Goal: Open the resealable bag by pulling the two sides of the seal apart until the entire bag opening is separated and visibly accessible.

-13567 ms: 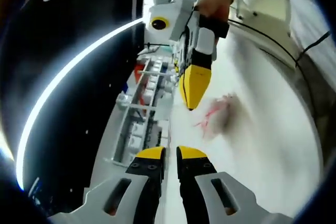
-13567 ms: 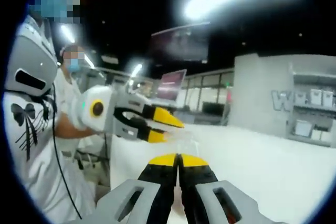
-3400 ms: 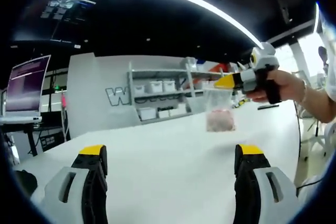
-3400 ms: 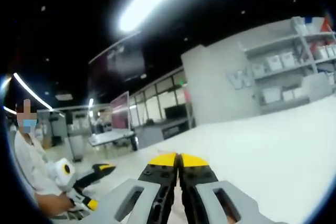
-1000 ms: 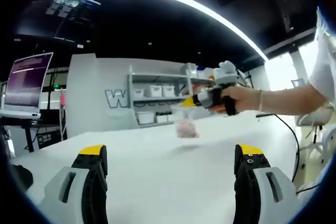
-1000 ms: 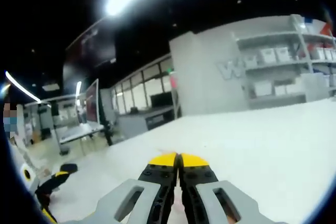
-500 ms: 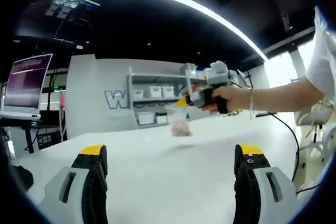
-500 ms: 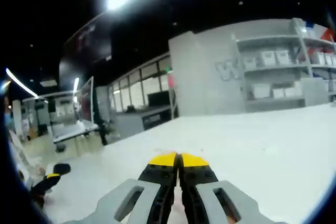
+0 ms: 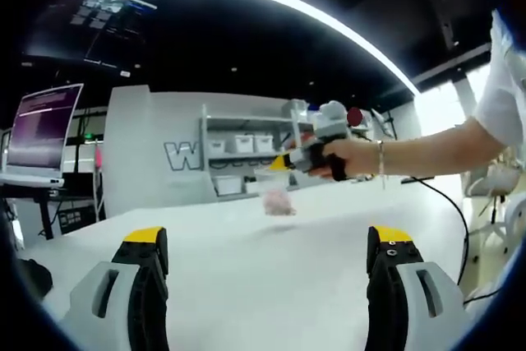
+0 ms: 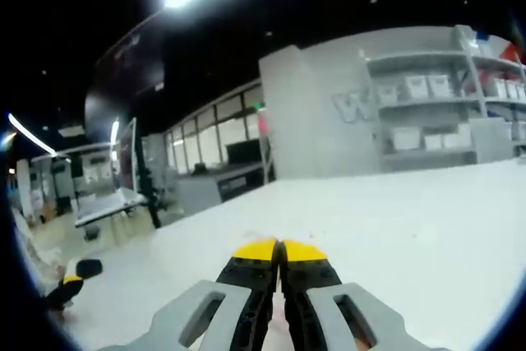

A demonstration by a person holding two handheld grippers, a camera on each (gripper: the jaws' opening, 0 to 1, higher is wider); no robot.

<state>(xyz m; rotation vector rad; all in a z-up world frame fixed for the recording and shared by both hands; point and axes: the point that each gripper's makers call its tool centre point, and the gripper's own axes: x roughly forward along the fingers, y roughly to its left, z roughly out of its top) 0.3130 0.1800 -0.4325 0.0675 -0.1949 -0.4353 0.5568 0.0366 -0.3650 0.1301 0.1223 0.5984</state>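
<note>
A: What is on the wide white tabletop [image 9: 271, 277]?

B: Little. In the left gripper view the right hand-held gripper [image 9: 279, 163] hangs over its far side, held by a person's hand [image 9: 349, 158], with the small clear resealable bag with pink contents [image 9: 275, 196] dangling from its yellow tips just above the surface.

A: And the grips?

B: The right one is pinched closed on the bag's top edge; the left hand-held gripper [image 9: 265, 285] stands wide apart and empty, well back from the bag.

A: Which step, then?

B: I judge the left must come in and take the other lip – then pull.

A: Anything unclear?

B: The seal – too small and blurred to tell whether it has parted. In the right gripper view the closed tips hide the bag.
</note>
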